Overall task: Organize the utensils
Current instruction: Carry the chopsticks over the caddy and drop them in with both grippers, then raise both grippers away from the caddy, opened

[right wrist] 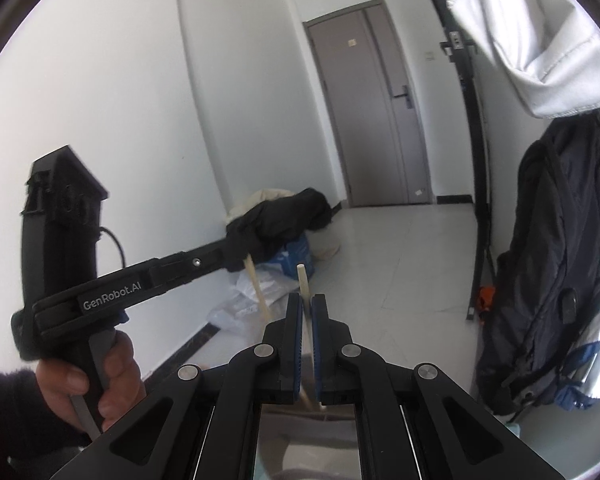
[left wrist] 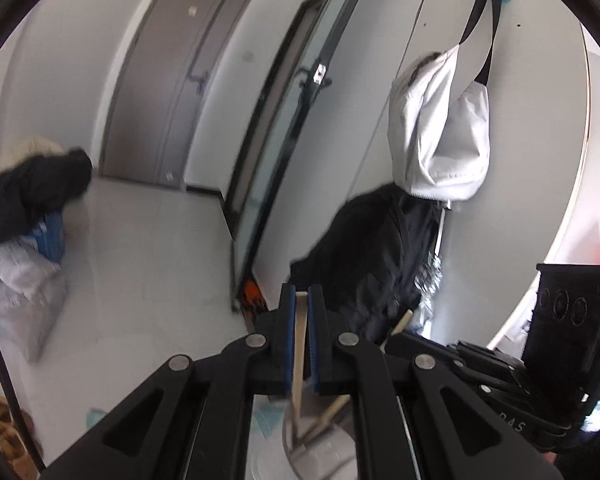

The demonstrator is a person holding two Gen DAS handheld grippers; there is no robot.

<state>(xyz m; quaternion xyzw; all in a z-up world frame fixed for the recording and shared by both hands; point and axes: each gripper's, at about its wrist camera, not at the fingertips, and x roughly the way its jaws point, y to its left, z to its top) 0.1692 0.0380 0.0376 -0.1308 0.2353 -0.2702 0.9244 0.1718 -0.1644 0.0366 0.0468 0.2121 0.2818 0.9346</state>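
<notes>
Left hand-held gripper clamped on wooden stick; right hand-held gripper clamped on second wooden stick. Risk: thin sticks pivoting, slipping between pads, or colliding when lowered.

Left hand-held gripper clamps a wooden stick.
</notes>
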